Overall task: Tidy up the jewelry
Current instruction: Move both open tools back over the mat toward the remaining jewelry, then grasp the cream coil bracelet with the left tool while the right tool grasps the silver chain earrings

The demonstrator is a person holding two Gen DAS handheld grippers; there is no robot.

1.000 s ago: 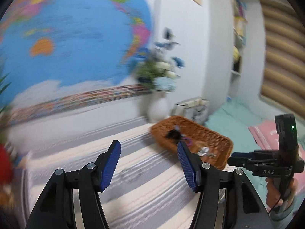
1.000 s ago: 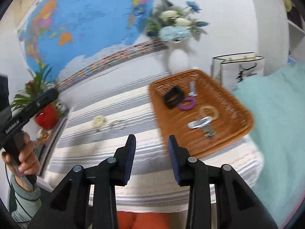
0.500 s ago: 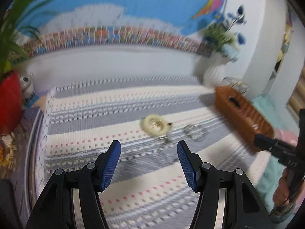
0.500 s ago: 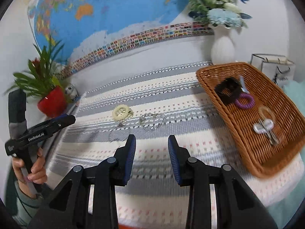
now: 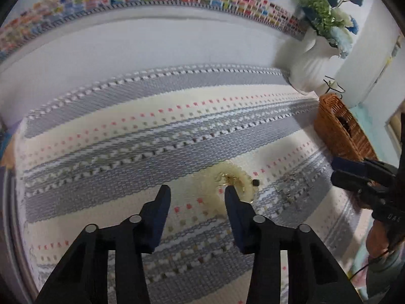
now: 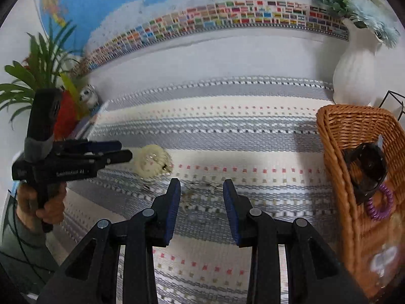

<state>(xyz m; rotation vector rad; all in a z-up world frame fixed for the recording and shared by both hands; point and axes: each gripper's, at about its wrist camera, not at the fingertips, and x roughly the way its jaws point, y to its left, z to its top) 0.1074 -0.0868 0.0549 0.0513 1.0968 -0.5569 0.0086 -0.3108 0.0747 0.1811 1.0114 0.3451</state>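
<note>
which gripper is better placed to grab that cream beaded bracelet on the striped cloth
Left. The left gripper is open and low, with the cream bracelet just ahead by its right finger. The right gripper faces the thin chain, the bracelet off to its left.

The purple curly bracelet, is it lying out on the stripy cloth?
No, the purple curly bracelet lies inside the wicker basket, beside a black item, not on the striped cloth.

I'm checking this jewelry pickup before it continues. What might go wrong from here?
1. The cream beaded bracelet lies just off the left tool's right finger rather than between its open jaws, so closing now would probably miss or nudge it.
2. The thin chain lies flat on the striped cloth and is blurry, so the right tool may snag the weave.
</note>
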